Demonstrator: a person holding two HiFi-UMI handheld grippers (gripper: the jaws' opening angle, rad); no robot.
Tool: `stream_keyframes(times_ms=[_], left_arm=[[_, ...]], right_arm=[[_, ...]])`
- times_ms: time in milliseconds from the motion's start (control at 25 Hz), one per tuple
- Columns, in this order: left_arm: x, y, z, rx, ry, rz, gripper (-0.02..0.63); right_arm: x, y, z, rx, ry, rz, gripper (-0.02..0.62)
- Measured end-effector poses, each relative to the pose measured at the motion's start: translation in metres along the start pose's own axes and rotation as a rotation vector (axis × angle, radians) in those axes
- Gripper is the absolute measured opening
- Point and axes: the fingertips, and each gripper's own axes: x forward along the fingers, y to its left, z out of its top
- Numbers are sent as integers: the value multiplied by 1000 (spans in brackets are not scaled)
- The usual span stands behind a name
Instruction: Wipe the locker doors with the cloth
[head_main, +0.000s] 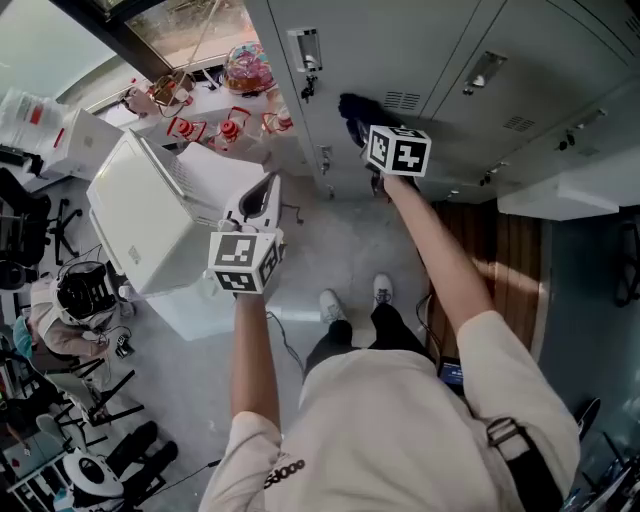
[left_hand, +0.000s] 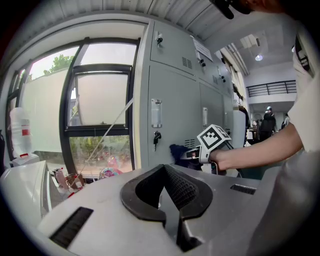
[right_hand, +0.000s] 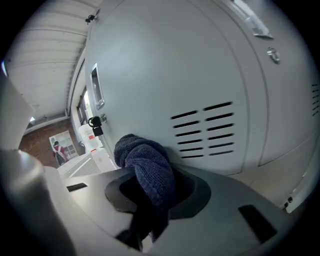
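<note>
Right hand-held gripper (head_main: 366, 128) is clamping a dark blue knitted cloth (head_main: 352, 107) between its jaws; in the right gripper view the cloth (right_hand: 147, 167) is bulging out of the gripper (right_hand: 150, 202) in a bunched wad, and its front is lying against a grey locker door (right_hand: 175, 65), just below and to the left of that door's louvred vent slots (right_hand: 205, 132). The person's right arm is reaching forward to this door (head_main: 335, 50) with the marker cube facing upward. To the left along the locker row, a key with a dark fob (right_hand: 95, 125) is hanging from a lock beneath a small label holder (right_hand: 96, 90). Left hand-held gripper (head_main: 264, 192) is hanging clear of the lockers, well apart from the cloth, over a white box-shaped unit (head_main: 140, 220); in the left gripper view its jaws are lying together with nothing between them (left_hand: 170, 202), and it is facing the locker row, where the right gripper (left_hand: 196, 153) and the cloth (left_hand: 178, 150) are showing against the door (left_hand: 172, 90), beside a large window (left_hand: 100, 110).
</note>
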Motion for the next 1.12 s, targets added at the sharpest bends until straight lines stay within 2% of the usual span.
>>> stream_keyframes(times_ms=[240, 440, 640, 920, 1120], left_arm=[[13, -24, 1, 13, -3, -77, 12], [15, -36, 0, 39, -4, -134, 12], [8, -43, 5, 63, -27, -180, 12], [-5, -54, 24, 95, -77, -221, 12], [-11, -67, 63, 108, -143, -216, 12]], right_arm=[[-41, -75, 4, 34, -31, -160, 83], [-73, -94, 37, -29, -96, -255, 83], [-92, -76, 83, -66, -135, -271, 81], [-147, -43, 160, -55, -320, -235, 81], [-212, -48, 174, -77, -394, -203, 81]])
